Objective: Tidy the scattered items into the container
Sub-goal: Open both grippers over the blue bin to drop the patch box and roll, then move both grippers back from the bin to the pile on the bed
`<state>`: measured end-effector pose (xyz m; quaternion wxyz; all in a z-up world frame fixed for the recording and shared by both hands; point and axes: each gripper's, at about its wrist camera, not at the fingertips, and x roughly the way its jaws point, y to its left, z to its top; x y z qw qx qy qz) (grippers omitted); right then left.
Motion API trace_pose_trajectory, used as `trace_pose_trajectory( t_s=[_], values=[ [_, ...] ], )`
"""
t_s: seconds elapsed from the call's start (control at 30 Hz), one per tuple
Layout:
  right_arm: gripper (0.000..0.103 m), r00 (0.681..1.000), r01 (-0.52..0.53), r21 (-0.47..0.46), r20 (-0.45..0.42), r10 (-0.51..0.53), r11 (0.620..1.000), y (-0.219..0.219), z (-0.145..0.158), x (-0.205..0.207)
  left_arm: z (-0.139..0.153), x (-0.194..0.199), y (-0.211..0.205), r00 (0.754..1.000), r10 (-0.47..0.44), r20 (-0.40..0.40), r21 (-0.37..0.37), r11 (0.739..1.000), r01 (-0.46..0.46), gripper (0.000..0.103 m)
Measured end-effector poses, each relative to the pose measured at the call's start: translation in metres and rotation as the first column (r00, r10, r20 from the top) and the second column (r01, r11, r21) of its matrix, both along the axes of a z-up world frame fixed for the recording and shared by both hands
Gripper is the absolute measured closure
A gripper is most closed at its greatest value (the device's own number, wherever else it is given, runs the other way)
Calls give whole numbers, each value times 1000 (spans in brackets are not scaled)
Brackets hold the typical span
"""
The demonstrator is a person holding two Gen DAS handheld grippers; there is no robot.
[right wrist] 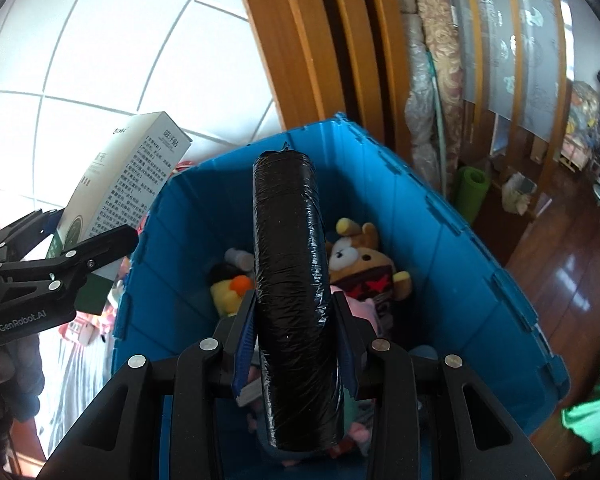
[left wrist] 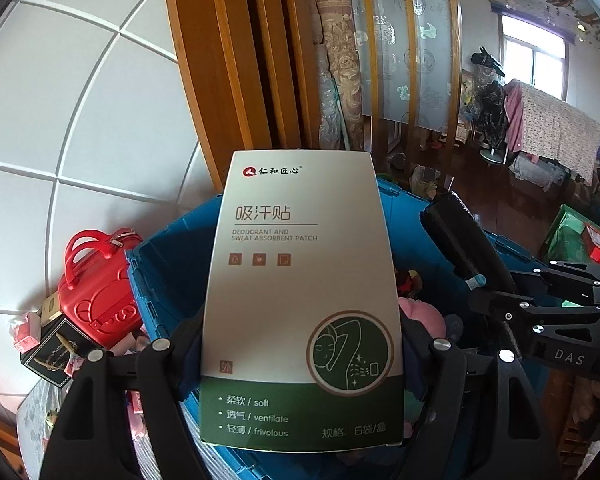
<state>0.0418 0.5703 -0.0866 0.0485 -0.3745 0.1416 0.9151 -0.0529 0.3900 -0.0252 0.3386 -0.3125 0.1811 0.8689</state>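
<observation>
My left gripper (left wrist: 300, 340) is shut on a white and green sweat-patch box (left wrist: 300, 280), held upright over the near left rim of the blue bin (left wrist: 168, 264). The box also shows in the right wrist view (right wrist: 128, 184), with the left gripper (right wrist: 80, 256) around it. My right gripper (right wrist: 296, 320) is shut on a black roll of plastic bags (right wrist: 292, 280), held above the open blue bin (right wrist: 440, 240). The roll also shows in the left wrist view (left wrist: 456, 240). Plush toys (right wrist: 364, 264) lie inside the bin.
A red handbag (left wrist: 96, 292) and small boxes (left wrist: 56, 348) lie left of the bin by the white tiled wall (left wrist: 60, 120). A wooden door frame (right wrist: 300, 60) and rolled mats (right wrist: 432, 60) stand behind. A green bag (left wrist: 576, 236) sits on the right floor.
</observation>
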Motion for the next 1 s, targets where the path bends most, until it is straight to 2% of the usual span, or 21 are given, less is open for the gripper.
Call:
trace_pose_trajectory(
  t_s=[0.23,0.33,0.37,0.4,0.43,0.47,0.53,0.63,1.0],
  values=[
    [69,1000,16,2,-4,-16,1000,6,1,-3,0,-4,8,1000,-9,3,5,1000,9,28],
    [67,999,34,10,-11,-34,999,8,2,-2,2,-5,10,999,-25,21,37,999,24,26],
    [65,998,55,23,-19,-55,998,8,3,-1,2,-6,10,999,-19,26,40,999,18,14],
    [45,996,83,34,-28,-82,996,11,4,0,2,-7,9,1000,-5,22,43,999,4,3],
    [17,994,102,34,-38,-101,994,13,6,1,3,-8,6,1000,10,18,56,998,-11,0],
    [1,992,116,23,-61,-115,993,15,8,3,3,-10,2,999,23,30,61,998,-25,0],
    [2,992,108,15,-73,-107,994,15,11,2,0,-15,-7,997,42,61,68,997,-46,0],
    [2,994,87,11,-71,-86,996,9,10,-2,-5,-18,-19,995,73,67,55,996,-77,0],
    [2,996,-20,3,-88,20,1000,-35,13,-25,-8,-21,-74,985,170,41,38,984,-171,0]
  ],
)
